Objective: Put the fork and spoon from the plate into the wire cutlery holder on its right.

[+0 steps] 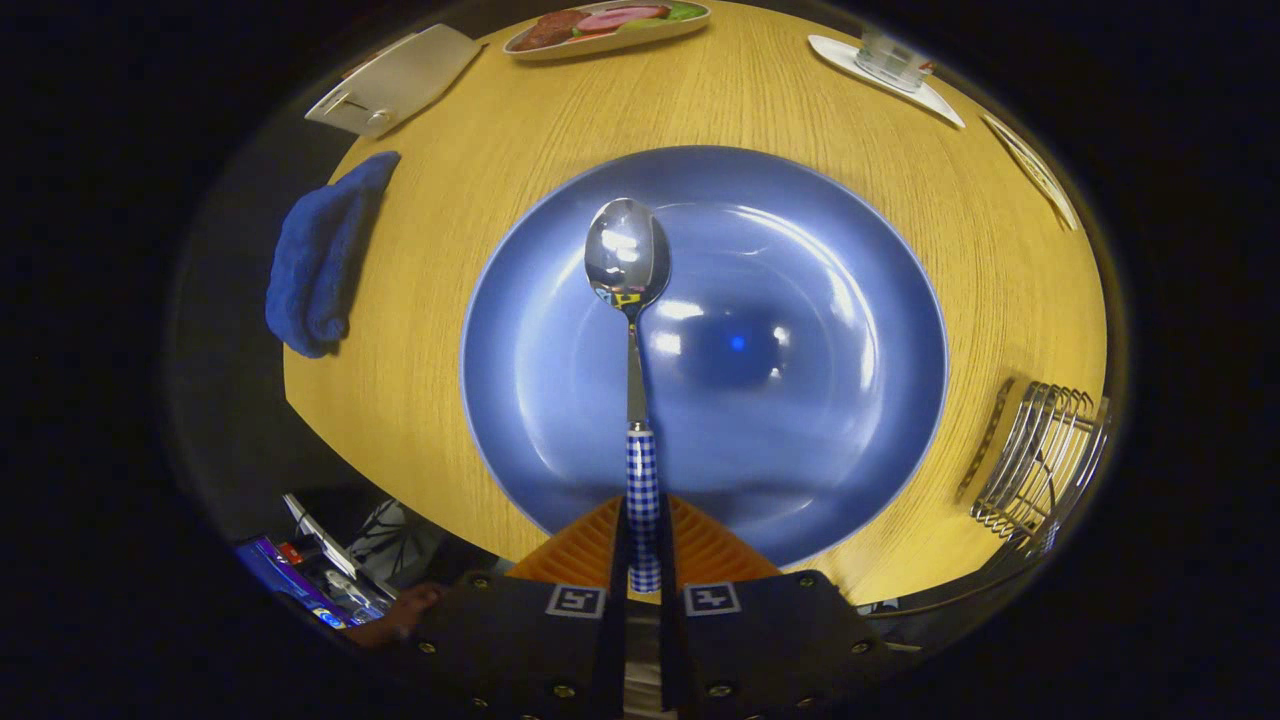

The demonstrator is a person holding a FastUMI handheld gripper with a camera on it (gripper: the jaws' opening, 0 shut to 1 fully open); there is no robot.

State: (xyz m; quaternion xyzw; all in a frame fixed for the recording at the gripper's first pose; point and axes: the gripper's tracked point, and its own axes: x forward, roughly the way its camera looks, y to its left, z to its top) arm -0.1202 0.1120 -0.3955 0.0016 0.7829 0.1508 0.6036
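Jaws are clamping the spoon [630, 300] by its checked handle, both fingers [612, 545] of the gripper [643, 555] pressing on it, bowl pointing straight ahead over the blue plate [800, 400]. Plate is sitting on the wooden table [480, 200] (blue cloth [320, 260] lying off to the left). Wire cutlery holder [1045, 455] is standing right of the plate, apart from it.

**Colours on the table, quick rundown**

Spoon [628, 262] has a shiny silver bowl and a blue-and-white gingham handle. It's over a glossy blue plate [800, 300]. Tabletop [480, 200] is light yellowish woodgrain. Dark blue cloth [318, 258] at the left edge, silvery wire cutlery holder [1045, 455] at the right edge, pale beige dish [610, 40] at the far edge
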